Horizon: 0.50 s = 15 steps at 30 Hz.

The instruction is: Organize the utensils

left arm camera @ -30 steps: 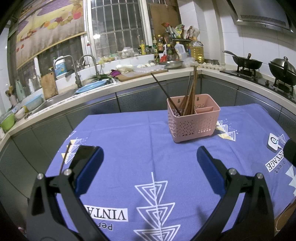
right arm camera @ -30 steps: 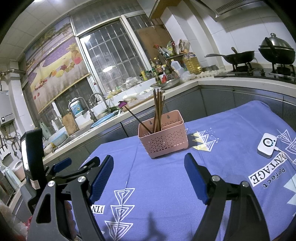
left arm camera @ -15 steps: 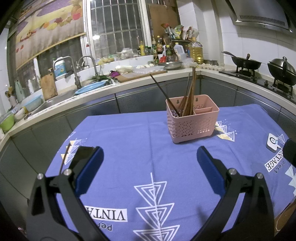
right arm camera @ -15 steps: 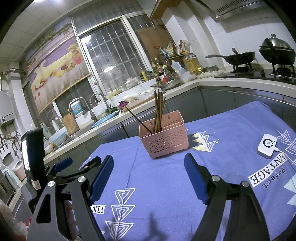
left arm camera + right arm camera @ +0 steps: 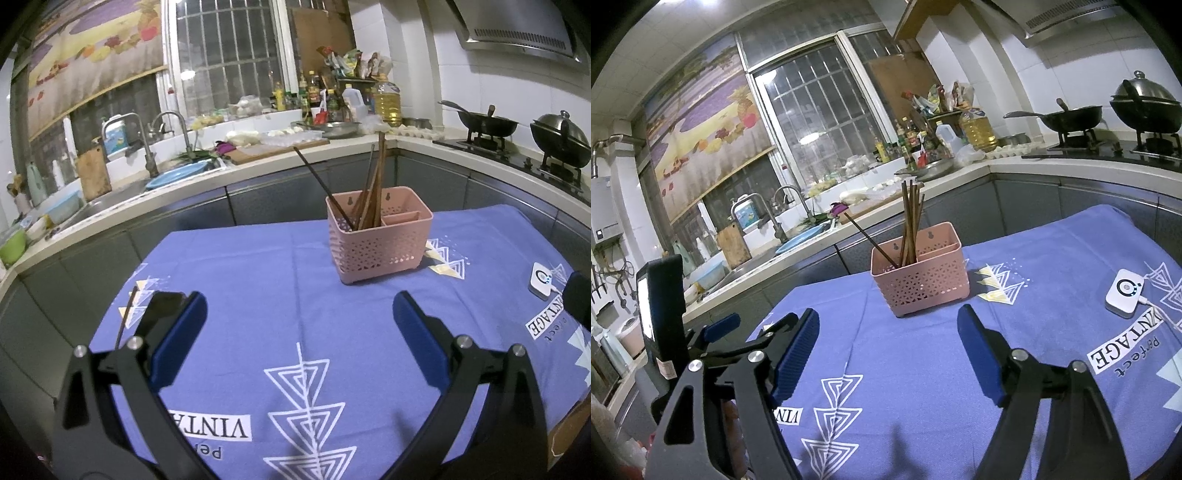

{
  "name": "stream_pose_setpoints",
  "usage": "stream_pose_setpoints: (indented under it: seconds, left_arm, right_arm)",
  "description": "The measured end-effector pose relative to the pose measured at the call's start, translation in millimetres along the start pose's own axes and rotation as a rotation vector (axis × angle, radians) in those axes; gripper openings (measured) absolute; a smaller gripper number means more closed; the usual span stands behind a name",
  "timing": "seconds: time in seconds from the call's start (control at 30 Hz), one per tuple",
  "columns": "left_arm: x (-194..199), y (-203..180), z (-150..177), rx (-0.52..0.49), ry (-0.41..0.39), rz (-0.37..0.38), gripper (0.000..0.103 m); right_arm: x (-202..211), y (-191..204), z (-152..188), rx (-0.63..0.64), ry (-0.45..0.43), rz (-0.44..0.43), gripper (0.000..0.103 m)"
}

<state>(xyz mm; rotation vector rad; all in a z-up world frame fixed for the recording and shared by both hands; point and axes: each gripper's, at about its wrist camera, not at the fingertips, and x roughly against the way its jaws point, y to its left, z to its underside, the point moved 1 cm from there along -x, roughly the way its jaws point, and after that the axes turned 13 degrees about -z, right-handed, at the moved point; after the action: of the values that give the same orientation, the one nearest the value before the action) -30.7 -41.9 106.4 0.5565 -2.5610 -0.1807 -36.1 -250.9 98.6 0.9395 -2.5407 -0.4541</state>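
Two tools, both mine, hang over the table (image 5: 229,266) with jaws spread wide and nothing between them: left tool (image 5: 299,325), right tool (image 5: 888,334). My right jaws have just narrowed a little, with nothing between them. Pink basket (image 5: 380,236) stands upright on the blue cloth, well ahead of both tools; chopsticks (image 5: 373,184) stand bunched in its larger compartment, one dark stick leaning out toward the sink side. Smaller compartment looks empty, though its floor is hidden. One loose chopstick (image 5: 127,317) lies flat on the cloth just beside my left tool's outer finger, partly hidden by it. Judged step: collect this last stick. To do it well, I would swing the left tool over it, set the jaws across the shaft near its middle, press low against the cloth, and close firmly, since a thin stick may roll or pivot. White puck (image 5: 1124,291) near the right edge is no utensil
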Motion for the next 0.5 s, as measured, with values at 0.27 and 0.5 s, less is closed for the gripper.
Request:
stream_pose_setpoints:
  seconds: [0.27, 0.5]
  left_arm:
    - [-0.7, 0.7, -0.5, 0.005, 0.005, 0.005, 0.097]
    - [-2.6, 2.0, -1.5, 0.003, 0.005, 0.006, 0.097]
  right_arm:
    - [-1.0, 0.4, -0.2, 0.001, -0.001, 0.0, 0.076]
    - [-0.4, 1.2, 0.6, -0.001, -0.001, 0.001, 0.076]
